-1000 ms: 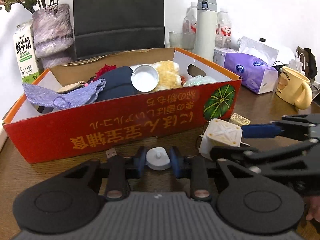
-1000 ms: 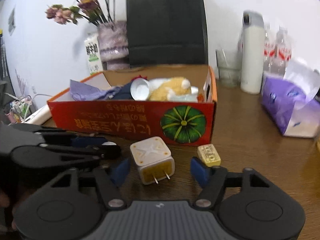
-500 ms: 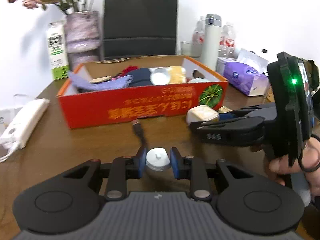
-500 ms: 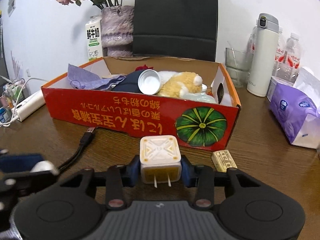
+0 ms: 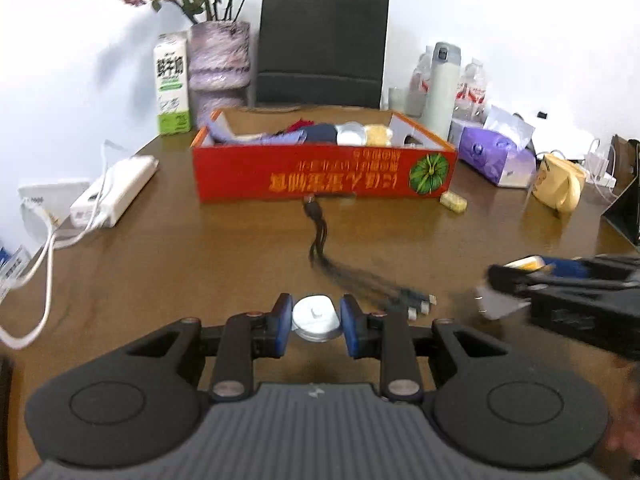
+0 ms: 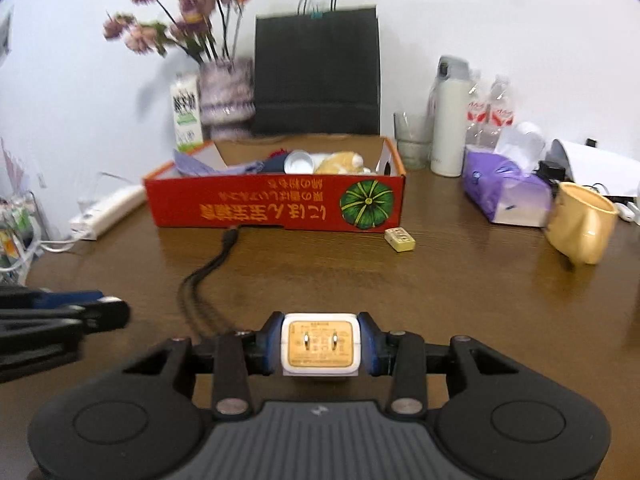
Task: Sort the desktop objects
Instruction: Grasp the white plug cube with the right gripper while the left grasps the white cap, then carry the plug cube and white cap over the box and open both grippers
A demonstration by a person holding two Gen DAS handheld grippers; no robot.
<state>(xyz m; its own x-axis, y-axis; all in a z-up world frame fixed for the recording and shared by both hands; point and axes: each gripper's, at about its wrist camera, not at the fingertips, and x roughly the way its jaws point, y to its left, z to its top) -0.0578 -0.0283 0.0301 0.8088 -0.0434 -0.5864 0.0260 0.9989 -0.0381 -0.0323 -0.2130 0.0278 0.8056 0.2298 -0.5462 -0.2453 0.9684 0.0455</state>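
Red box [image 6: 276, 206] beyond cable [image 6: 218, 258] | left claw [image 5: 316, 318] clamps puck [image 5: 316, 316] | right claw [image 6: 319, 346] clamps charger [image 6: 319, 348]

Red box [image 5: 324, 176], green pumpkin print [image 5: 430, 173]

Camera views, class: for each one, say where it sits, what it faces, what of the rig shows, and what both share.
Left wrist: on the left claw, facing the red box; shows its fingers on a white puck and the right claw.
Right wrist: on the right claw, facing the box; shows fingers gripping a charger.
Shared: box, black cable, mug.
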